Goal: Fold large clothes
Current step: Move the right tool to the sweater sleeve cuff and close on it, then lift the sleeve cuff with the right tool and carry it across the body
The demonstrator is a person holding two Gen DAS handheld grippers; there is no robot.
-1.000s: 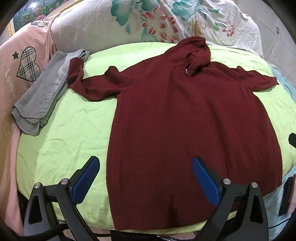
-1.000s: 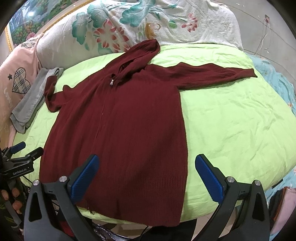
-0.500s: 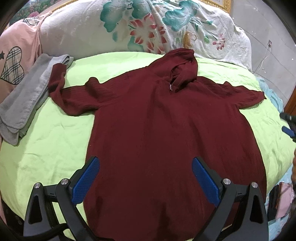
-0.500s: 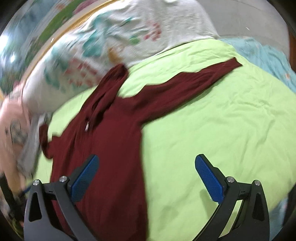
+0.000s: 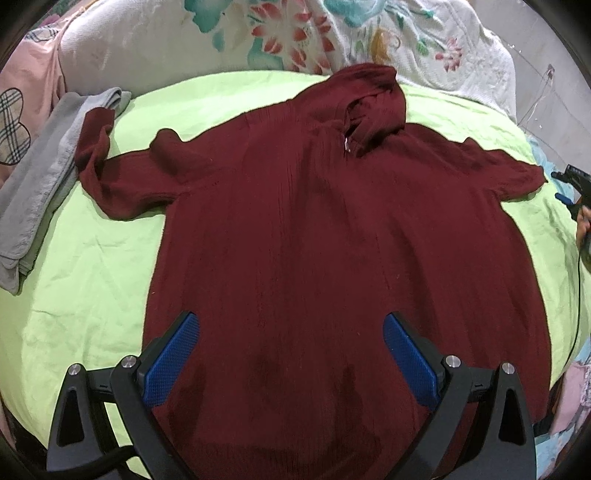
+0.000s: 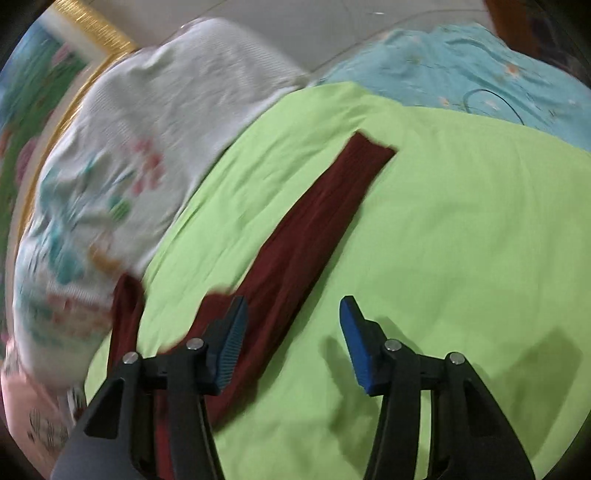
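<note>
A dark red hooded sweater (image 5: 314,221) lies spread flat, front up, on a lime green sheet (image 5: 92,266). Both sleeves are stretched out to the sides. My left gripper (image 5: 291,325) hovers open over the sweater's lower body with nothing between its blue pads. My right gripper (image 6: 293,306) is low over the right sleeve (image 6: 325,214), and its jaws are closing. The sleeve passes under its left finger (image 6: 229,339); the pads do not press on it. In the left wrist view the right gripper (image 5: 570,181) shows at the right edge, just past the sleeve's cuff, with a hand (image 5: 583,225) behind it.
A folded grey garment (image 5: 40,177) lies at the sheet's left edge, touching the left cuff. Behind are a white floral cover (image 5: 258,33) and a pink cloth with a plaid heart (image 5: 14,122). A light blue blanket (image 6: 461,66) with a thin cable lies past the far right.
My right gripper has dropped and swung right, from over the sweater's hem to the right sleeve, rolling as it went, and its jaws have narrowed. My left gripper has moved forward over the sweater's body.
</note>
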